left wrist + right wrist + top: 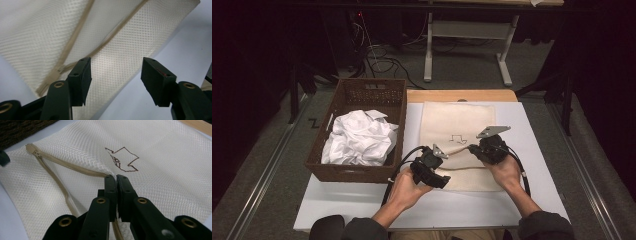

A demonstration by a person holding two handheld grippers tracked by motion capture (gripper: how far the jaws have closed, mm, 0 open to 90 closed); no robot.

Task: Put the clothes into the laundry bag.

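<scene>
A cream mesh laundry bag [457,122] with a brown arrow mark [122,160] lies flat on the white table [362,205]. Its zipper [75,167] is undone along the near edge, with the pull [58,68] at the end of the track. My right gripper [479,150] [116,177] is shut on the bag's upper layer right at the zipper edge and holds it slightly raised. At the bag's near left corner my left gripper [443,178] [116,62] is open above the mesh [120,50], and nothing is pinched between its jaws.
A dark wicker basket [357,172] stands left of the bag with crumpled white cloth [359,137] in it. A wooden board [462,95] lies at the table's far edge. Beyond it is a floor with cables and a metal stand [467,30].
</scene>
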